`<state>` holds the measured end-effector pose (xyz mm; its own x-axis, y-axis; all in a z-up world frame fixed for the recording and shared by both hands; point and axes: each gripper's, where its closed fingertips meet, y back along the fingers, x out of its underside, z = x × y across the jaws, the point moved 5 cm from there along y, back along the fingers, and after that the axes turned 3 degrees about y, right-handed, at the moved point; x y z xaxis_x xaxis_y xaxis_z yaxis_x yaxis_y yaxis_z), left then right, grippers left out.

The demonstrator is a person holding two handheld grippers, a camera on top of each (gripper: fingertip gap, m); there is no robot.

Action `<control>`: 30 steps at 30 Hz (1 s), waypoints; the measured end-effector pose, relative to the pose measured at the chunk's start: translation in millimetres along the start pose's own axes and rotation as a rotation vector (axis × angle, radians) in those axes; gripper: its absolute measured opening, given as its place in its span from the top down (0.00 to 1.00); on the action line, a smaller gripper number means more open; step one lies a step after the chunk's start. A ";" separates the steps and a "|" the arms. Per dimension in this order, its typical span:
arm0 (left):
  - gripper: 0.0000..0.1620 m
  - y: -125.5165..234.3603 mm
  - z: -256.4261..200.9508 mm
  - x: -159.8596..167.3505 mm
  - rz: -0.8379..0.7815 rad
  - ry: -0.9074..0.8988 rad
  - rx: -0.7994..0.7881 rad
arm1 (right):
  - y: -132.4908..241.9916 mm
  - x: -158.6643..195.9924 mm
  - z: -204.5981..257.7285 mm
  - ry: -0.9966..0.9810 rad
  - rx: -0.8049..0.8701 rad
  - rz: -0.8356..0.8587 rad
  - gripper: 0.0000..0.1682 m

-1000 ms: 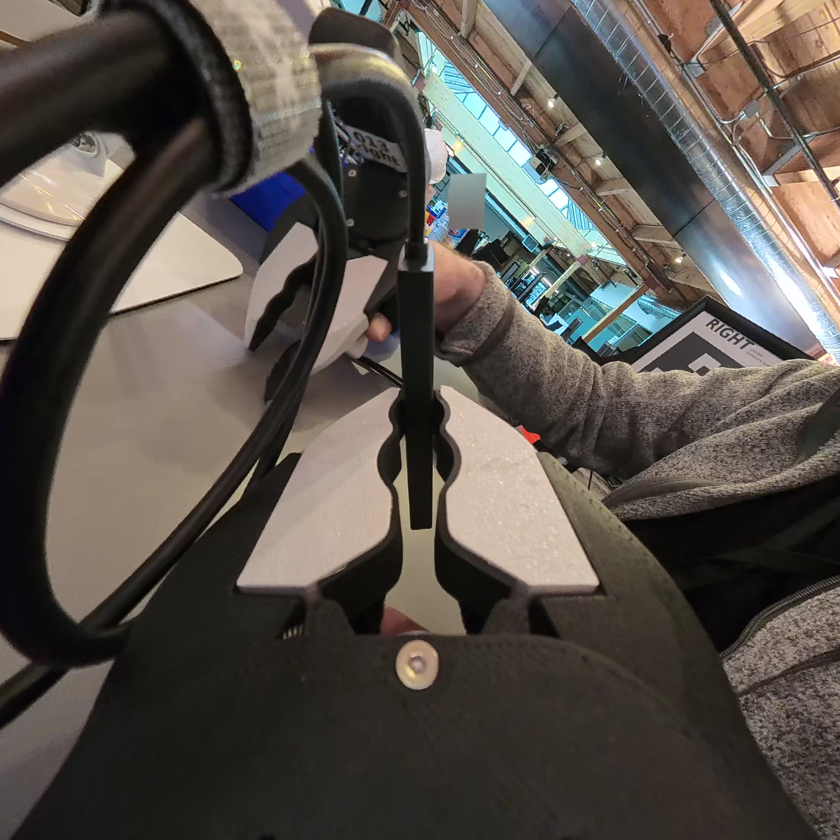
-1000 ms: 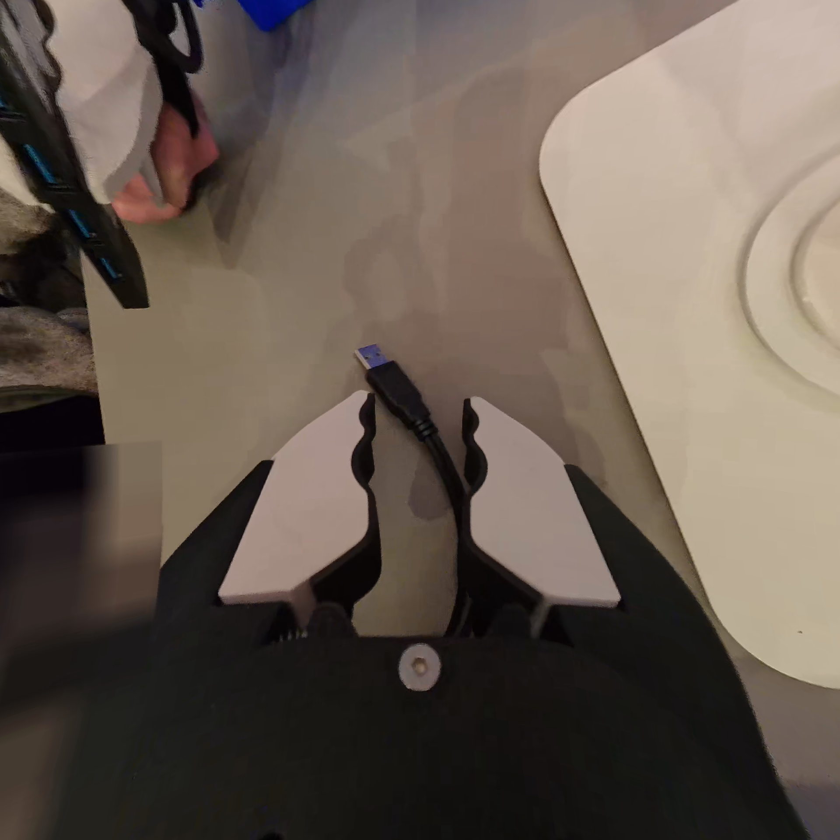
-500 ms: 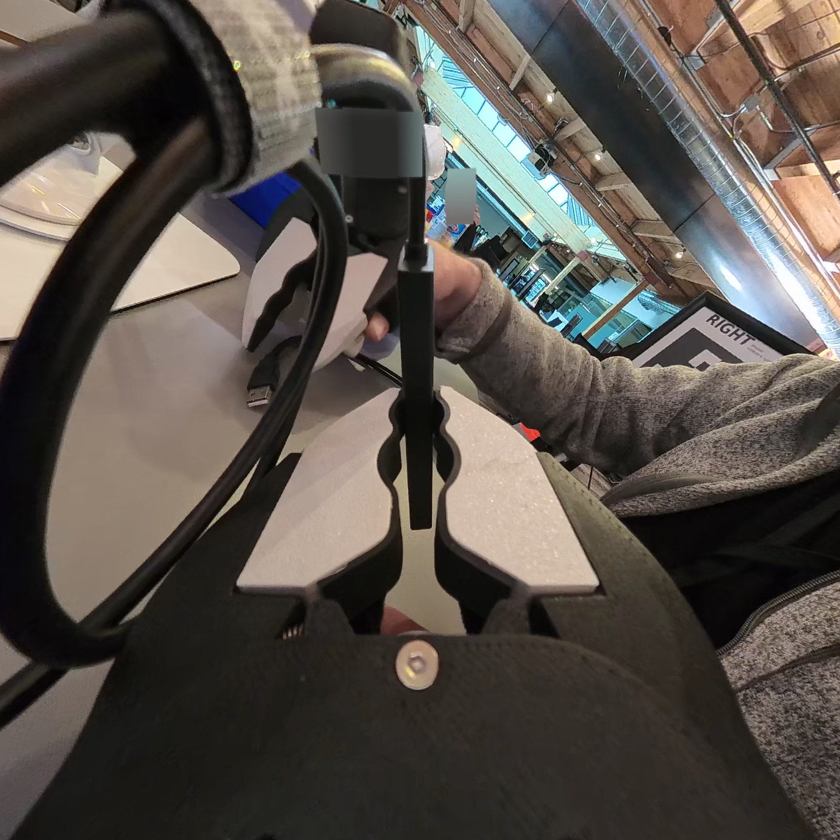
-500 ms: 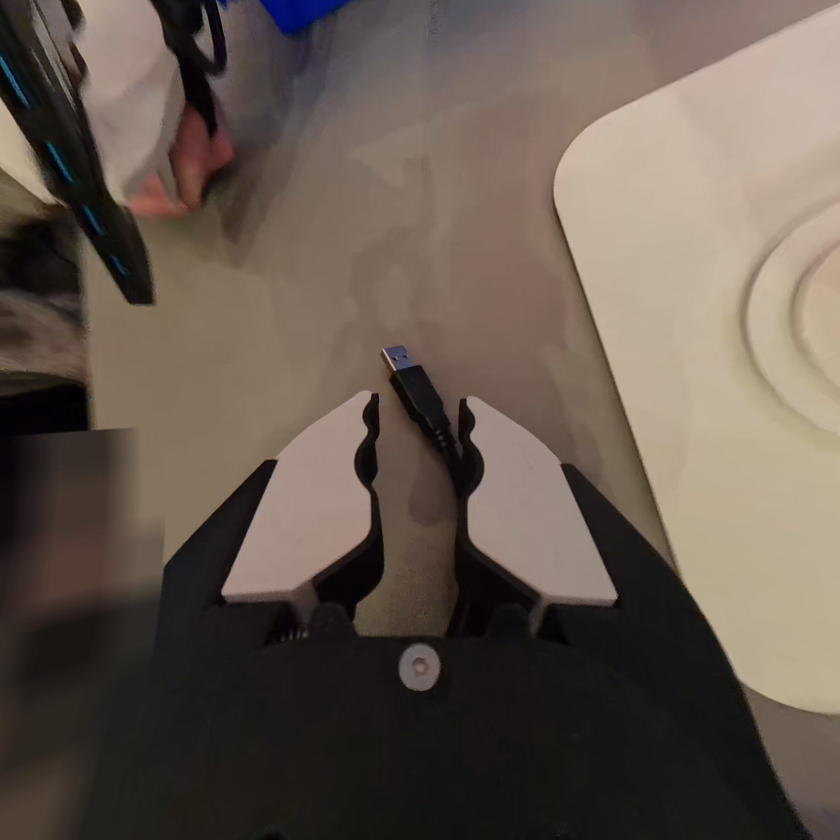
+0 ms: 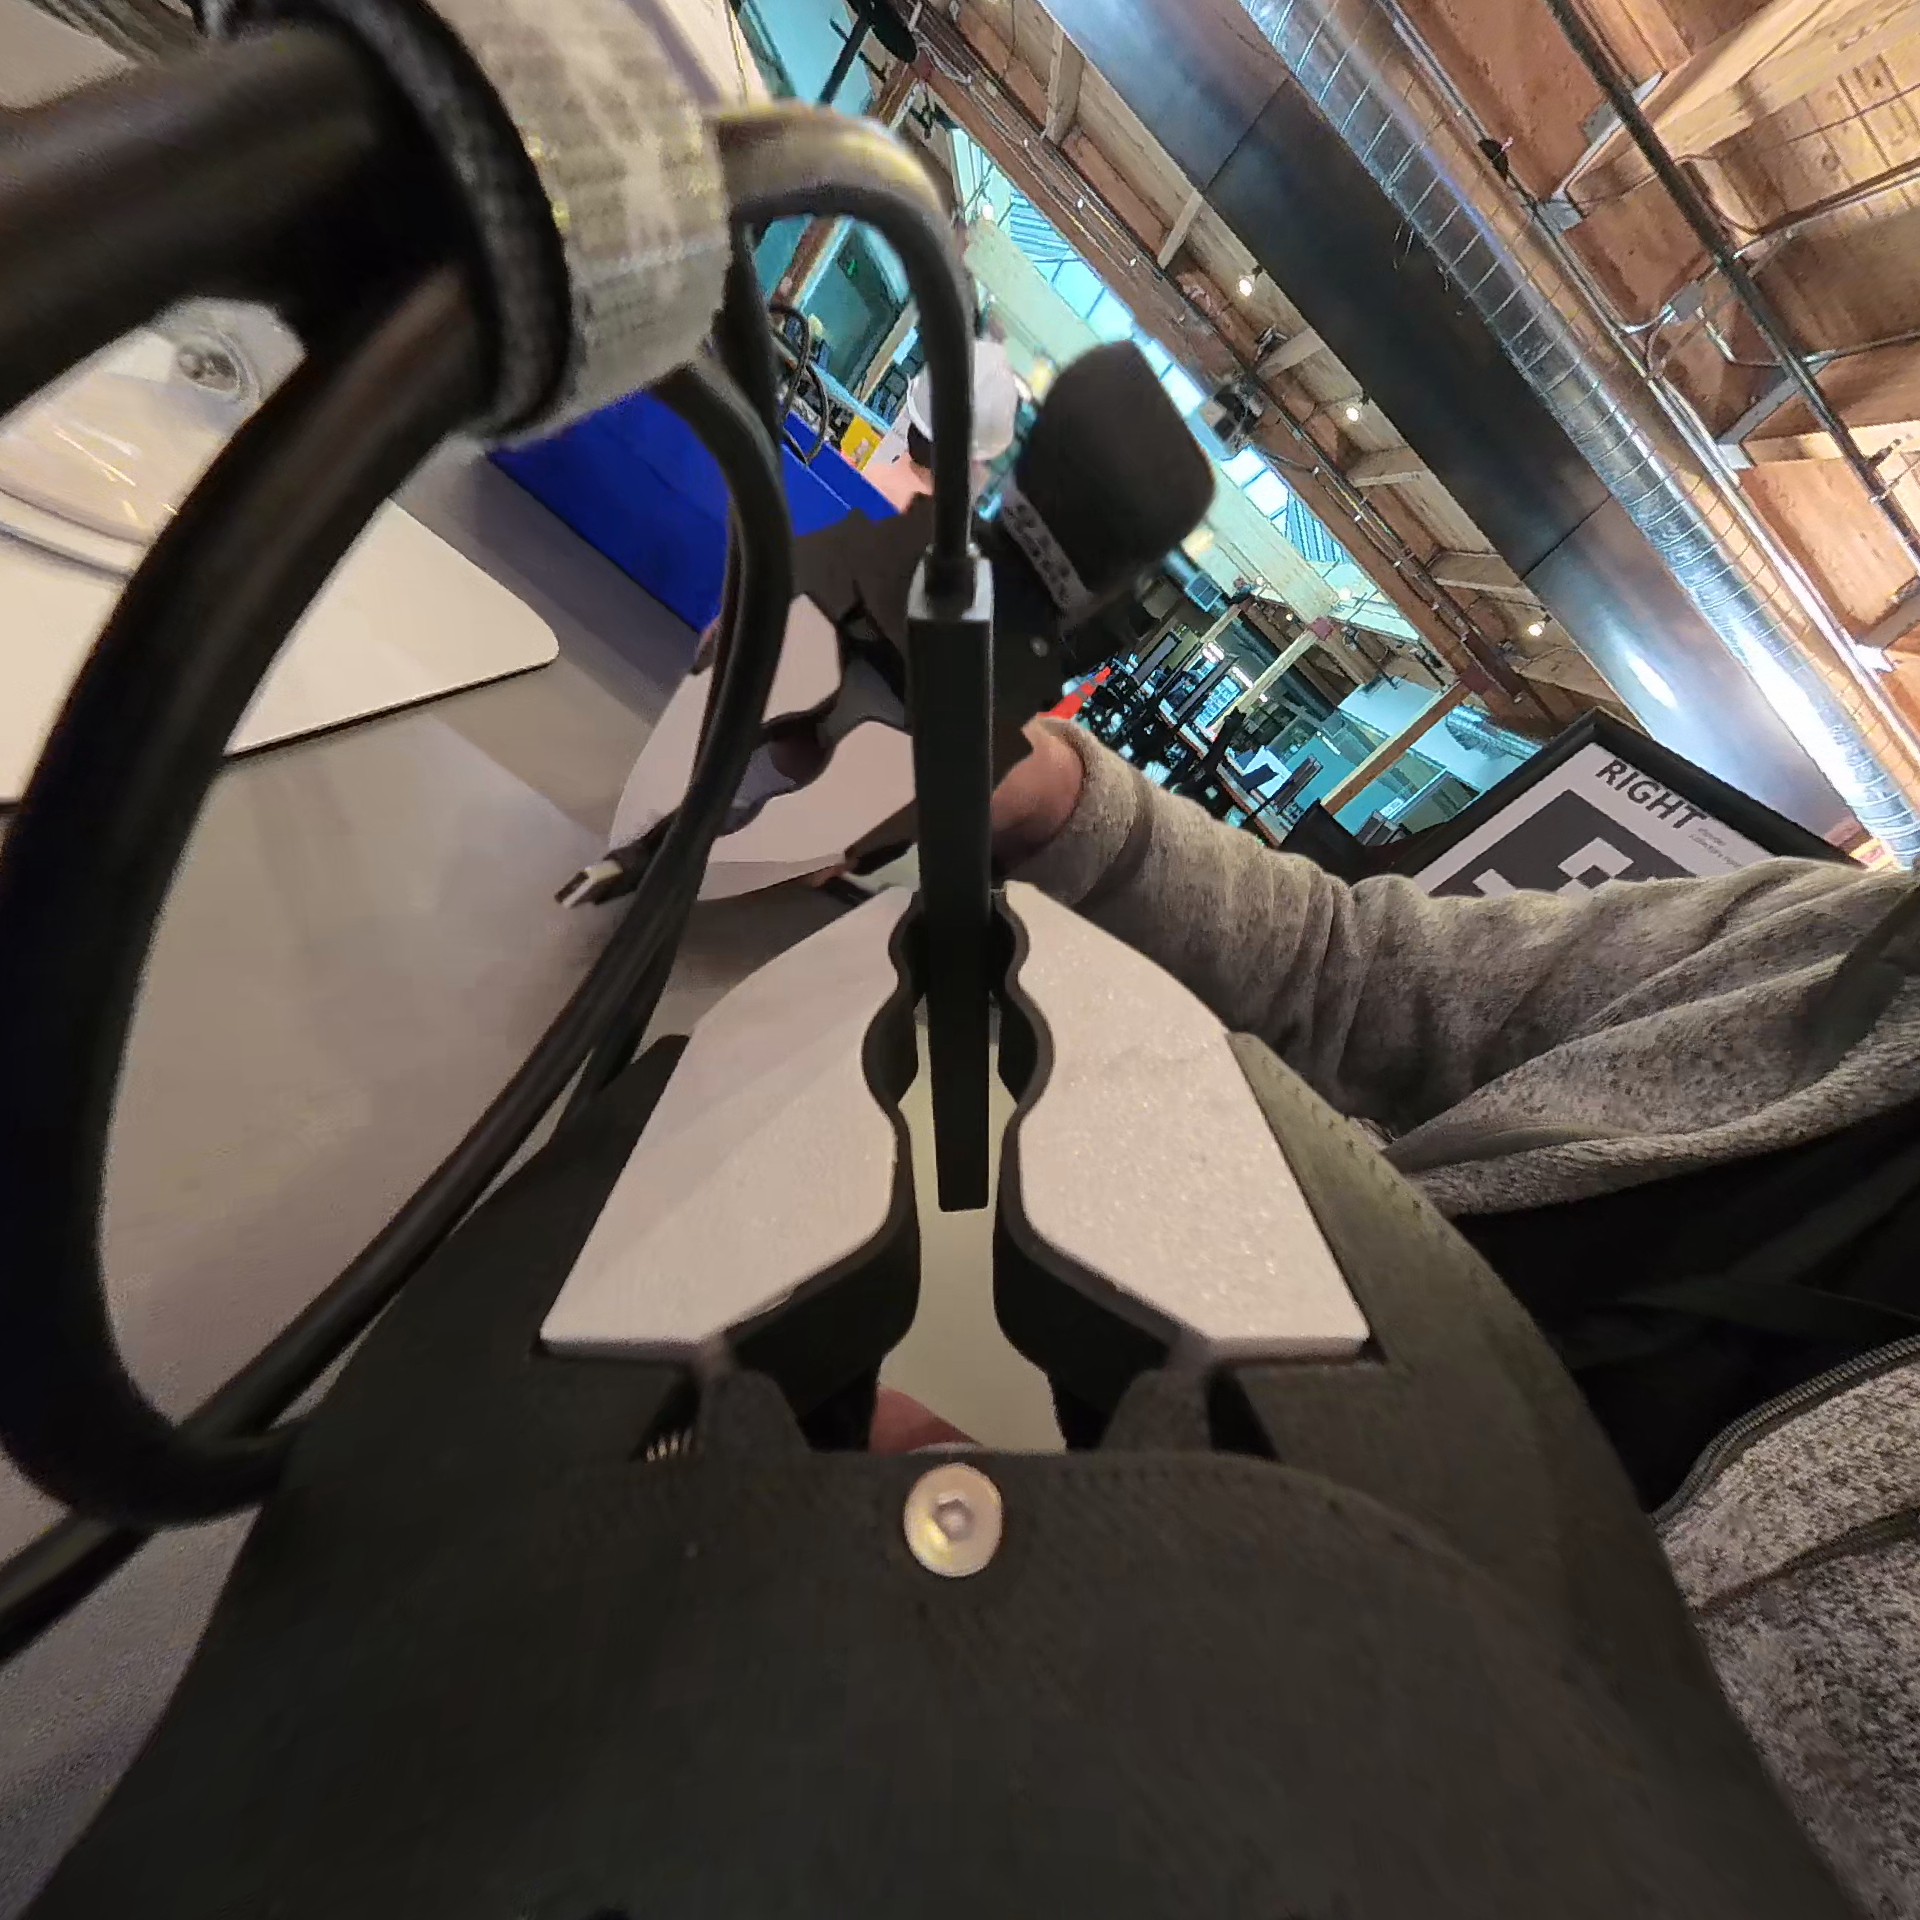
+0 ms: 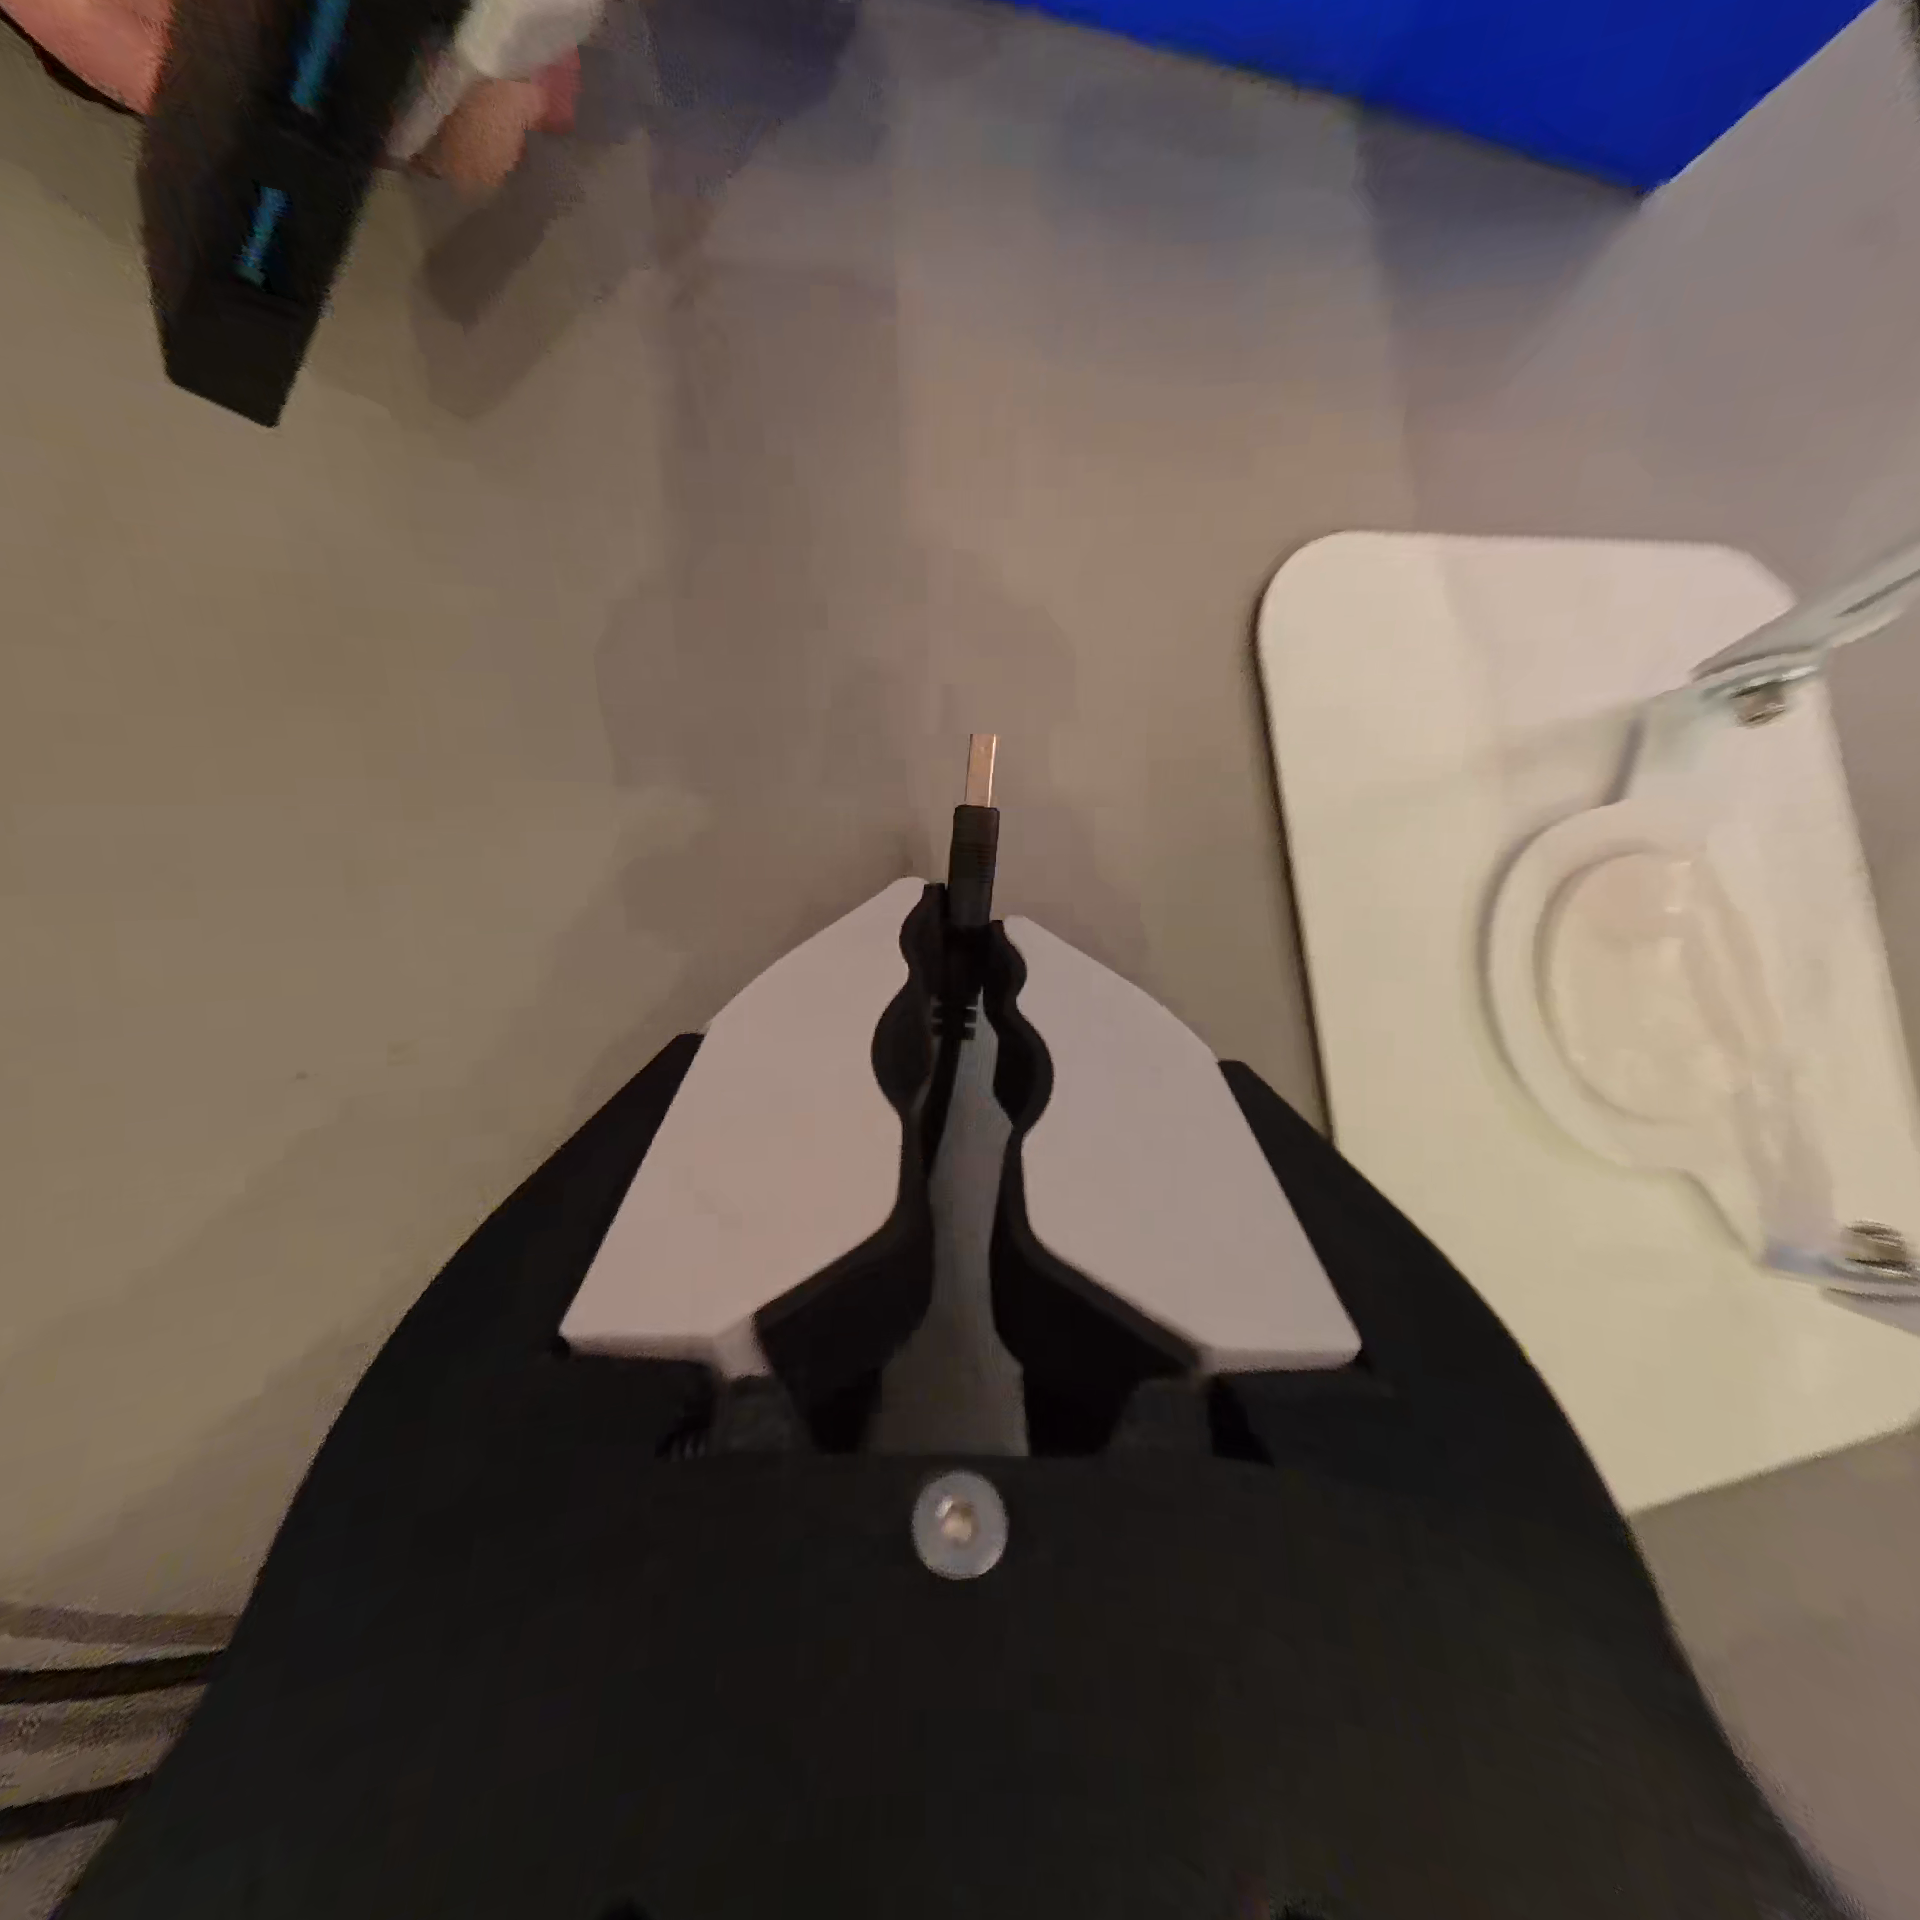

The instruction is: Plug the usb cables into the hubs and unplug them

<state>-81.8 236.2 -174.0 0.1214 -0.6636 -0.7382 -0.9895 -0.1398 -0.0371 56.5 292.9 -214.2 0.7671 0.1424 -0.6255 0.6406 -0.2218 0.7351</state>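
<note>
Now clamped on plug [image 6: 975, 831] at frame centre, off table [image 6: 520, 831]; open around it 0.5 s ago: right gripper [image 6: 961, 914]. Hub [image 5: 951, 883] gripped upright by left gripper [image 5: 956, 925]; seen upper left in right view. Next, prob.: insertion.

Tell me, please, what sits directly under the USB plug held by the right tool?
Under the USB plug, only bare grey table shows. The right tool clamps the plug's rear, its metal tip pointing forward. The table below the tool itself is covered.

Black hub [image 6: 249, 223], blue ports; grey table [image 6: 520, 727]
</note>
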 end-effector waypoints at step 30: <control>0.93 -22.7 -41.9 -18.8 -0.189 0.217 0.341 | 103.6 -99.8 62.0 1.375 0.845 0.142 0.95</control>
<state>-58.3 221.0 -131.1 0.2807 -0.7937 -0.5397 -0.9131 -0.0475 -0.4050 44.2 195.8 -91.8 0.5621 0.6825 0.4673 0.7211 -0.6810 0.1272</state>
